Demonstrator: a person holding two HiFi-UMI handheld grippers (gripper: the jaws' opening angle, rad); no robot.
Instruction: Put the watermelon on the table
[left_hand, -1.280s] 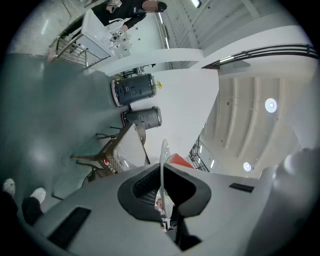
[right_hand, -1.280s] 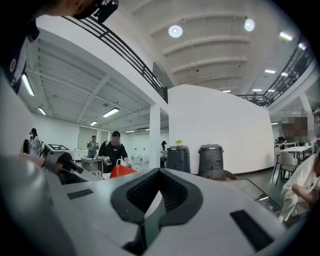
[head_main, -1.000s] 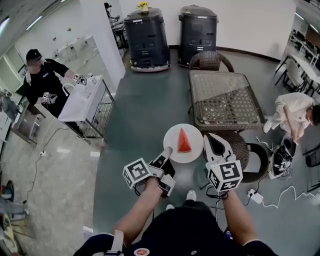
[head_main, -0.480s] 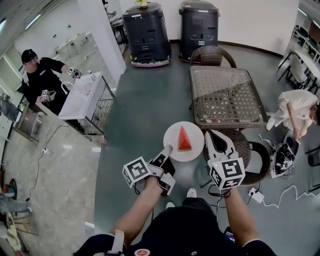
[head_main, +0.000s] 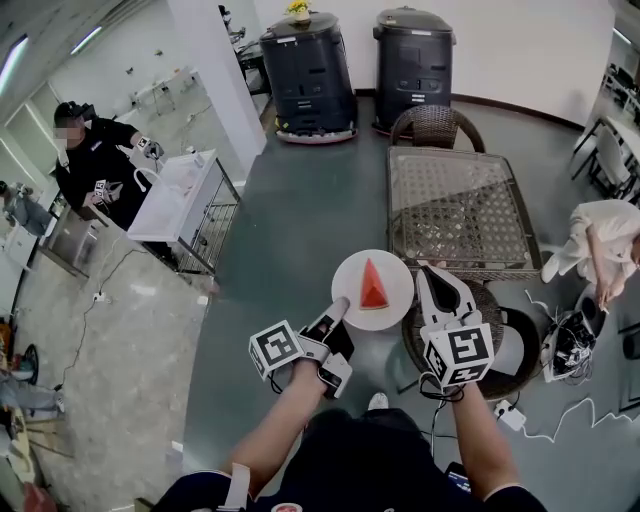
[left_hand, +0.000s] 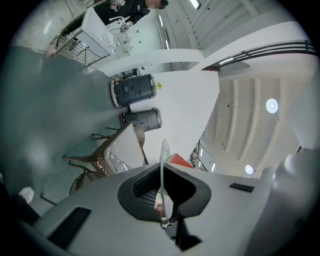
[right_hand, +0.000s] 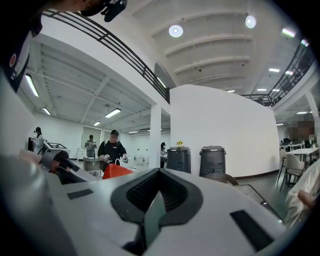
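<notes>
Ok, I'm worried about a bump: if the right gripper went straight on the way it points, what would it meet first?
Probably nothing near: the right gripper points level over the glass-topped table, whose top lies lower in its own view. Beyond stand the dark bins, though depth is unclear.

Glass-topped wicker table (head_main: 455, 200), glossy plate (head_main: 352, 278)
</notes>
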